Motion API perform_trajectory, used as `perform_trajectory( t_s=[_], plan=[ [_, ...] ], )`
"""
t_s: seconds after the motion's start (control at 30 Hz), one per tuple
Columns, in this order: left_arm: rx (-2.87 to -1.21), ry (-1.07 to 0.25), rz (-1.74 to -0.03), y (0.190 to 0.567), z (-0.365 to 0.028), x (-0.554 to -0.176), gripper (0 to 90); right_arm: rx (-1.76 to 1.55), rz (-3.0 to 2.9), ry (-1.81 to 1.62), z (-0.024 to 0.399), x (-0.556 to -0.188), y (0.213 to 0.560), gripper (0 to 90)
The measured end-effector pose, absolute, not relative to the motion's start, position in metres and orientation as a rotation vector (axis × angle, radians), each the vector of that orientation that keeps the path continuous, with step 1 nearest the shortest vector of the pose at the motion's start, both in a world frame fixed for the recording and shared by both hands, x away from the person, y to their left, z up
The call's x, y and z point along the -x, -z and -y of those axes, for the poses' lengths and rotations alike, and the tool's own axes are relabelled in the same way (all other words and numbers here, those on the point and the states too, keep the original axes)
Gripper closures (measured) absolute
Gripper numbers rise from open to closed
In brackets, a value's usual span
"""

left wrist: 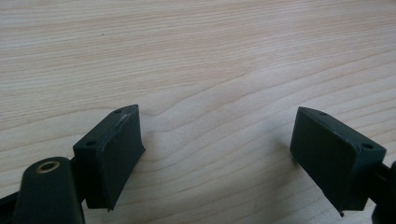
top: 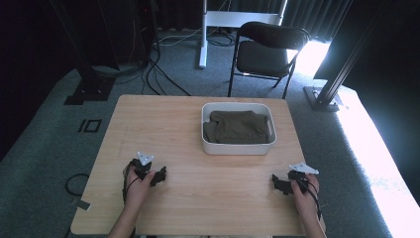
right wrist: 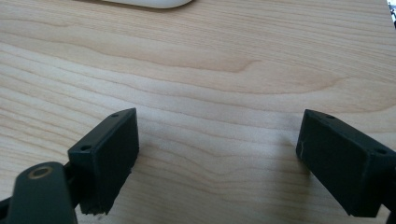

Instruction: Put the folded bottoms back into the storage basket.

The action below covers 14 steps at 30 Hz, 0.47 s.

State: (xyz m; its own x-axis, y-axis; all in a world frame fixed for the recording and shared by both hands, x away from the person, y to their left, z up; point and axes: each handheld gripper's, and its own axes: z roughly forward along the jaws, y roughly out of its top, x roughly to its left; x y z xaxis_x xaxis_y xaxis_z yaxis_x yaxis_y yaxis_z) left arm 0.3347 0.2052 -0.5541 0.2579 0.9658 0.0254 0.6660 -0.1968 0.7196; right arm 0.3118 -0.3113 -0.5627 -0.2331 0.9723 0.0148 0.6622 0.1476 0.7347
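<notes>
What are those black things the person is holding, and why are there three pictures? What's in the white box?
Those black things are grippers, tools with two jaws that pinch like tongs. A person holds one in each hand: the left gripper and the right gripper. The high view looks down from above at a wooden table. The other two pictures come from little cameras riding on each gripper, so you see its own two black jaws from close up, over the wood. In both the left gripper view and the right gripper view, the jaws stand wide apart with nothing between them. Farther back on the table sits a white bin with a dark olive-brown cloth folded inside.
</notes>
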Motion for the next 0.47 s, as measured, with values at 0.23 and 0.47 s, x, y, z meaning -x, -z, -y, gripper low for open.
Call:
perform_trajectory(
  t_s=[0.23, 0.47],
  plan=[
    [-1.894, -0.675, -1.611, 0.5552, -0.2046, -0.3378, 2.4, -1.561, -1.954, -0.869, 0.311, -0.3127, 0.5628, 12.5],
    [-1.872, -0.683, -1.644, 0.5554, -0.204, -0.3405, 1.6, -1.564, -1.953, -0.869, 0.3108, -0.3127, 0.5629, 12.4]
  ],
)
